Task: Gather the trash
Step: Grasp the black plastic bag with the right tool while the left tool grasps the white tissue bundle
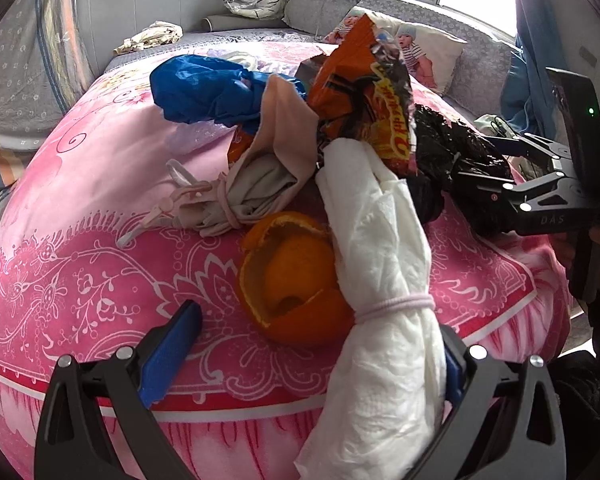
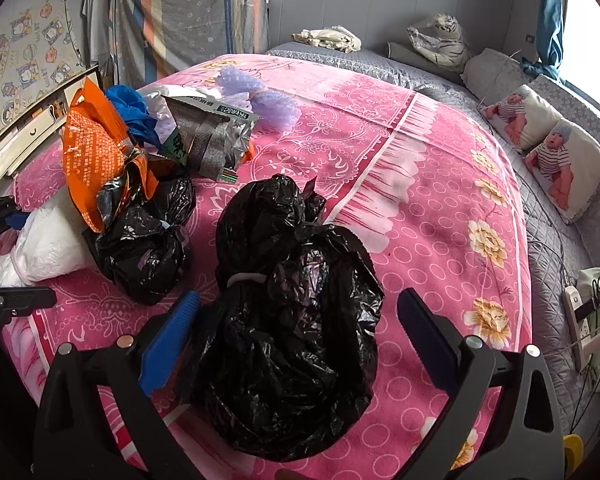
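Trash lies piled on a pink blanket (image 1: 80,184). In the left wrist view my left gripper (image 1: 316,352) is open, with a white tissue roll (image 1: 384,280) bound by a hair band leaning against its right finger and an orange peel (image 1: 292,280) just ahead. Behind them lie a beige cloth bundle (image 1: 260,176), an orange snack bag (image 1: 364,92) and a blue plastic bag (image 1: 208,92). In the right wrist view my right gripper (image 2: 300,332) is open around a tied black bag (image 2: 292,320), apart from it. A smaller black bag (image 2: 144,248) lies to the left.
A silver wrapper (image 2: 208,136) and purple bubble wrap (image 2: 260,100) lie further back on the blanket. Baby-print pillows (image 2: 556,160) and a power strip (image 2: 580,320) sit along the right side. A plush tiger (image 2: 440,40) rests at the headboard.
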`<state>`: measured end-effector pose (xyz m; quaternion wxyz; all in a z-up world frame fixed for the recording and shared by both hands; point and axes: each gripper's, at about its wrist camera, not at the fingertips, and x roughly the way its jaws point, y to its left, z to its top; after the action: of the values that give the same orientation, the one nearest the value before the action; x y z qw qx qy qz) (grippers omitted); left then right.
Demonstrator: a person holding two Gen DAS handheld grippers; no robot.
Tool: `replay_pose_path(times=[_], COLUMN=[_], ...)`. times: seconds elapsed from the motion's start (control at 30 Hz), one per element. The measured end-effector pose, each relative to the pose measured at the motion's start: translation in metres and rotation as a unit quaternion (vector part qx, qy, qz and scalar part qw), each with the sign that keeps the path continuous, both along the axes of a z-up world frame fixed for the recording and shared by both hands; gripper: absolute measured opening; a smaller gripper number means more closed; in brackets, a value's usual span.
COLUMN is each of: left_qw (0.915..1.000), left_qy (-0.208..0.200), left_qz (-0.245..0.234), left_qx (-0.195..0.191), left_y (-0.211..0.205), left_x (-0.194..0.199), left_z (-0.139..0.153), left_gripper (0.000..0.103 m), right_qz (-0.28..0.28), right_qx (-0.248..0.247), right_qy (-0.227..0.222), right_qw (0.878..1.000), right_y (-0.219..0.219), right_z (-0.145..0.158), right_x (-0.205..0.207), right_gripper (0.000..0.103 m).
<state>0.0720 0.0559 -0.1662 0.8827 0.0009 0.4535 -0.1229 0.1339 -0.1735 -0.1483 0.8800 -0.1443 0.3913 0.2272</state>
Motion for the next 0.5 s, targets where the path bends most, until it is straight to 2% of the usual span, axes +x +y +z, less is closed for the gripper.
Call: replay_pose_path(times=[0.13,0.23,0.3,0.4,0.5], left_qw=[0.9998,0.9994,0.9993,0.9993,0.9996], left_qy=[-0.018,-0.015,-0.016,-0.017,-0.019], left_qz=[0.002,0.006,0.006,-0.001,-0.013], left_qx=[0.008,-0.029,-0.033,-0.033,-0.016], left_y=[0.005,0.013,0.014,0.01,0.001], left_x=[-0.007,-0.015,-0.019,-0.023,-0.026], left_z=[0.002,0.006,0.006,0.007,0.005], left_gripper=[0.096,0.096,0.095,0.082,0.067], right_qz=[-0.008,-0.008,-0.007,-0.003,-0.002], right_qx=[0.003,0.002,-0.002,-0.009,-0.009], right_qy=[0.003,0.004,0.004,0.007,0.007], right_qw=[1.0,1.0,1.0,1.0,1.0], right_y=[-0.003,-0.003,-0.002,0.001,0.002], right_z=[-0.003,-0.003,-0.005,-0.008,-0.009], right_x=[0.001,-0.001,-0.001,-0.001,-0.002], right_gripper=[0.088,0.086,0.082,0.074,0.067])
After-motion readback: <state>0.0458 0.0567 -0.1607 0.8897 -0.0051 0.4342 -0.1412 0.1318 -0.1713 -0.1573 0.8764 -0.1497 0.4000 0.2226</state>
